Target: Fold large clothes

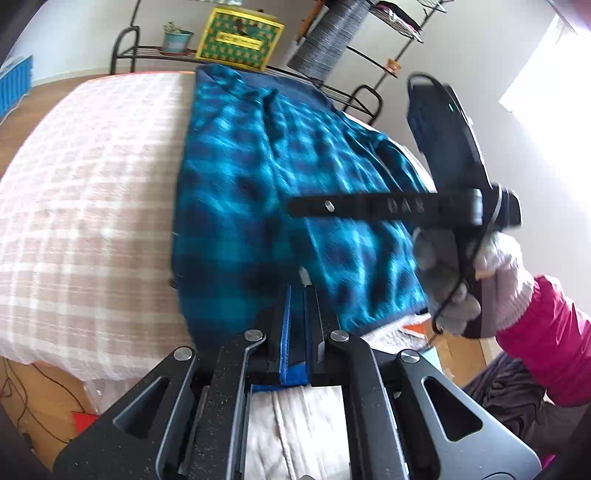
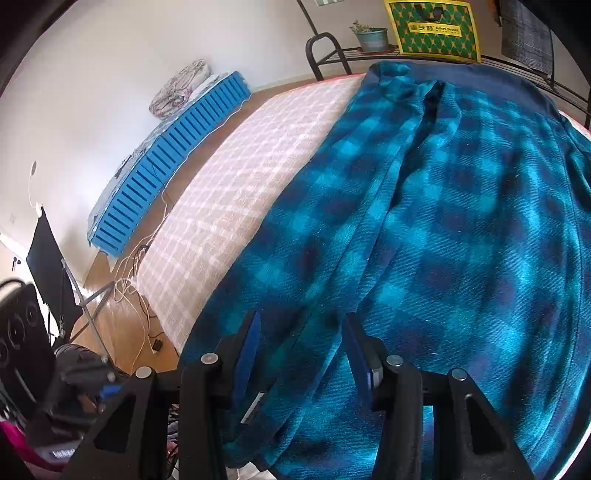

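While my left claw point(image 1: 297, 291) is pressed together on nothing | right claw point(image 2: 299, 354) spread over plaid garment point(image 2: 443, 221) hem on surface point(image 2: 240, 184) | risk: I pinch one layer only, fold skews.

A yellow-bordered green patterned box point(image 2: 432, 31) on the black metal shelf point(image 2: 343, 51) carries a yellow label band with dark characters and a short line of Latin letters beside them; the print is too small and soft to read with certainty. In the left wrist view the same box point(image 1: 238, 38) shows that band only as a blur. The black bar of the right claw point(image 1: 384, 205) bears raised letters that look like "GAS", though the blur leaves this uncertain.
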